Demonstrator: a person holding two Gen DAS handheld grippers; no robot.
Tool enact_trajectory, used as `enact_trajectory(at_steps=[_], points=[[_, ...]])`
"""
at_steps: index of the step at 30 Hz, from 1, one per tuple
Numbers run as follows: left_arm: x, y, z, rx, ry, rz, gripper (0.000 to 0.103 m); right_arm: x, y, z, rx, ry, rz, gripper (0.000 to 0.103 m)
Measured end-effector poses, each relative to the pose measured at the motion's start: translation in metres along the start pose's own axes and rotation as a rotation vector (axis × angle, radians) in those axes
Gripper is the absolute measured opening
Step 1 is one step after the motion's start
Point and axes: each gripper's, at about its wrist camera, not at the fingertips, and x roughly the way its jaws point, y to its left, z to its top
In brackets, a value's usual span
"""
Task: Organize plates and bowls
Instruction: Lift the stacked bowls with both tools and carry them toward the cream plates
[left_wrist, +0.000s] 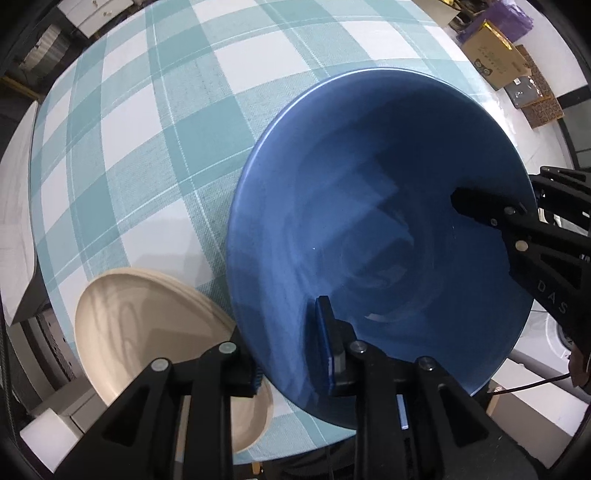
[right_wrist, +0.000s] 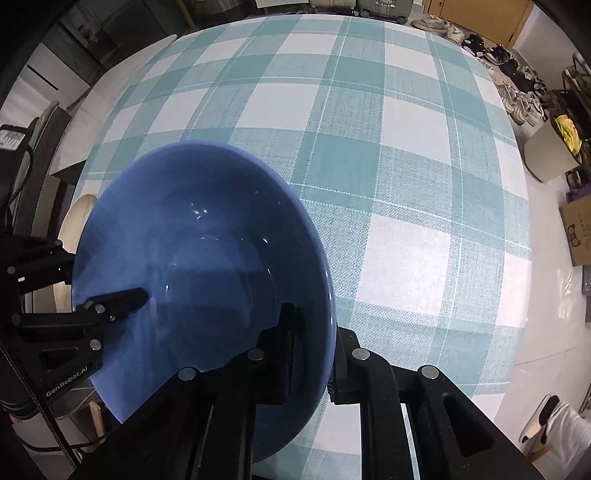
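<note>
Over the checked tablecloth (right_wrist: 369, 166), empty blue bowl (left_wrist: 369, 206), rim pinched by left gripper (left_wrist: 291, 354) and right gripper (right_wrist: 314, 354), beige plate (left_wrist: 140, 317) beside.

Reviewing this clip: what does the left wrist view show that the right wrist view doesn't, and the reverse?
Only the left wrist view shows the beige plate nearly whole, lying beside the bowl, plus cardboard boxes on the floor. Only the right wrist view shows a row of shoes and a yellow item past the table's far side; there the plate is just a sliver. Both show the blue bowl on the teal checked tablecloth, with the left gripper and right gripper each clamped over its rim on opposite sides.
</note>
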Motion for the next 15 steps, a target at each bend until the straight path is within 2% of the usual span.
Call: enact_trajectory(at_steps=[9,15], points=[[-0.03,0.012,-0.006,-0.023,-0.018,-0.006,0.022,-0.03,0.017,0.013,-0.013,-0.026,0.0,0.013],[-0.054,0.024,-0.013,-0.069,-0.047,0.013,0.022,-0.052,0.051,0.025,-0.064,-0.053,0.005,0.012]])
